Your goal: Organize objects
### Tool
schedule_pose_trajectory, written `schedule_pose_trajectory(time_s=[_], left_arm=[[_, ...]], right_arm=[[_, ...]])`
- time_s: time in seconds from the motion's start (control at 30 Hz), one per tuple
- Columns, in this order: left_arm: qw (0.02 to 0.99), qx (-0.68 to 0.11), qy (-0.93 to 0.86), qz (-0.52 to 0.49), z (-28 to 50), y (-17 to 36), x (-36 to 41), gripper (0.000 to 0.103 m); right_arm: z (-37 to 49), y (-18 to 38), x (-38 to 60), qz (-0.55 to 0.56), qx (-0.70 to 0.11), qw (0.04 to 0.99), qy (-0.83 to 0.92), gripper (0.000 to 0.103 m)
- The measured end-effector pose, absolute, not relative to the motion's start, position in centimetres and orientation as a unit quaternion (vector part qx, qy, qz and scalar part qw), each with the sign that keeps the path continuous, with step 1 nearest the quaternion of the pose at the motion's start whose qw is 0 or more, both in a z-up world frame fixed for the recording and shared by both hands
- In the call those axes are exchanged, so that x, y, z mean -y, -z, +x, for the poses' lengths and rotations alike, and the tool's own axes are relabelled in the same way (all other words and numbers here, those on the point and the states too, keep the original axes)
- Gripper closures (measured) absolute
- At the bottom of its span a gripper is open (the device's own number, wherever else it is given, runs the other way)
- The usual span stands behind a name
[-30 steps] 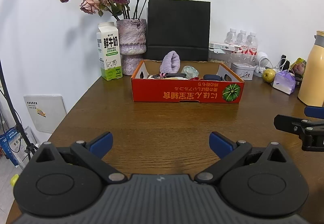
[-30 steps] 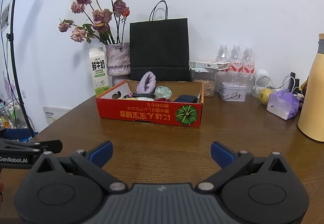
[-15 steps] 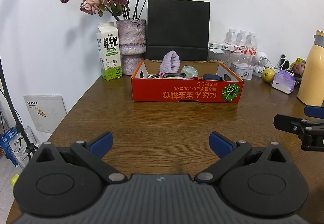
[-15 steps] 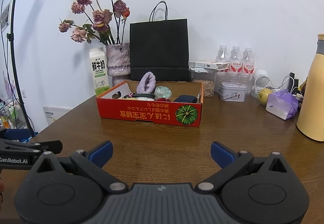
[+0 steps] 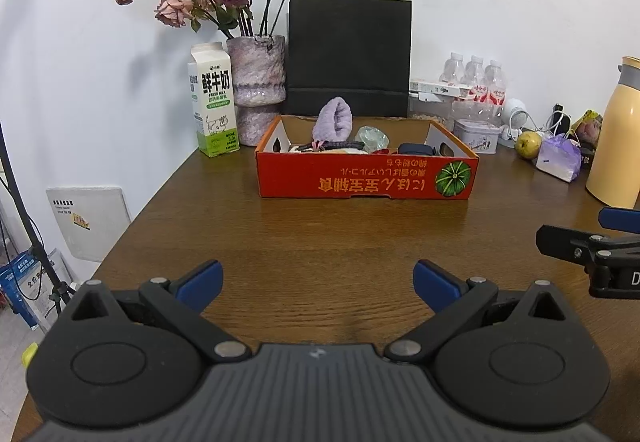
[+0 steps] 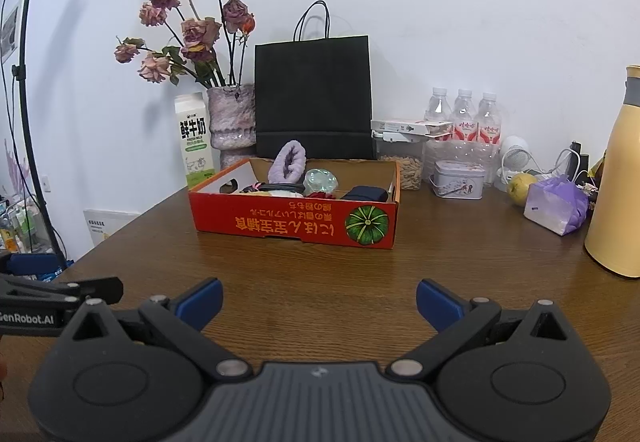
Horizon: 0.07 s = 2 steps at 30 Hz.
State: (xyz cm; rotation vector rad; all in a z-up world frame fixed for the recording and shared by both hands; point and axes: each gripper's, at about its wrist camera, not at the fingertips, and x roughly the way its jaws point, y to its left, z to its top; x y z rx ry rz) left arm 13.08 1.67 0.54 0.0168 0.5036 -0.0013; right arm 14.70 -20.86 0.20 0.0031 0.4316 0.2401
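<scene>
Both tools are spread and empty — the left tool (image 5: pixel 316 284) and right tool (image 6: pixel 318 302) hover low over the brown wooden counter (image 5: pixel 320 234). The red cardboard box (image 5: pixel 366 176), holding a lilac fuzzy roll (image 5: pixel 334 118) and other small items, sits well ahead. Best to approach from above the rim — descending onto one item without snagging its neighbours.

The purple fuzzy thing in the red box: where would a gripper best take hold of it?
Probably the rounded top of the purple fuzzy roll, coming from above. It stands upright, well above the box rim, with free space around its upper half; its base is hidden among other items. Both grippers are open.
</scene>
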Motion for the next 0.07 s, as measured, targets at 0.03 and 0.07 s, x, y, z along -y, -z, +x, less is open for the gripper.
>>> schedule_pose_trajectory(time_s=[0.03,0.07], left_arm=[[0.968,-0.25,0.002,0.01,13.09,-0.53,-1.6,0.0],[0.969,-0.248,0.002,0.012,13.07,-0.51,-1.56,0.0]], right_arm=[[14.63,-0.14,21.05,0.002,-0.214,0.97,-0.119,0.0],[14.53,-0.13,21.07,0.002,-0.215,0.969,-0.119,0.0]])
